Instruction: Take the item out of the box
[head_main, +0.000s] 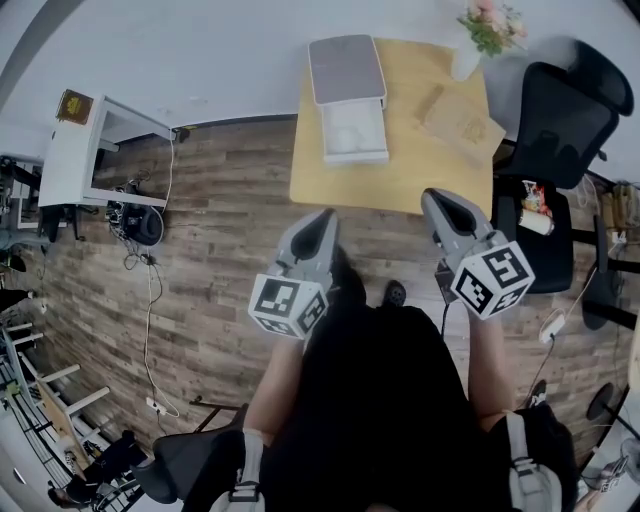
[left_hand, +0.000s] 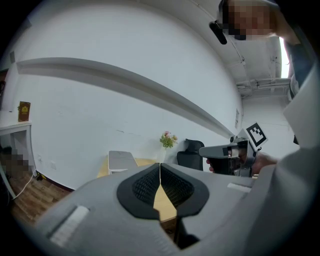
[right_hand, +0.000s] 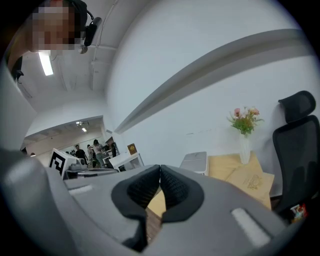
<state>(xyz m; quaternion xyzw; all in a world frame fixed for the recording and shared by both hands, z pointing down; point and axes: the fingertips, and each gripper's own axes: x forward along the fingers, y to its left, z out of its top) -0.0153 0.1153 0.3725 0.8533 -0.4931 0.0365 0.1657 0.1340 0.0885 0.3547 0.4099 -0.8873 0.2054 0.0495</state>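
Observation:
The box (head_main: 350, 128) lies on the wooden table (head_main: 410, 175), its grey lid (head_main: 345, 68) folded back and the inside white; I cannot make out an item in it. My left gripper (head_main: 327, 217) and right gripper (head_main: 433, 198) hang side by side over the floor, short of the table's near edge. Both are shut with nothing between the pads. In the left gripper view the box (left_hand: 121, 161) stands beyond the shut left gripper (left_hand: 160, 172). The right gripper view shows the box (right_hand: 195, 161) beyond the shut right gripper (right_hand: 160, 172).
A brown paper bag (head_main: 462, 118) and a vase of flowers (head_main: 485, 30) occupy the table's right side. A black office chair (head_main: 565, 120) stands to the right of the table. At the far left are a white shelf unit (head_main: 85, 150) and cables on the wooden floor.

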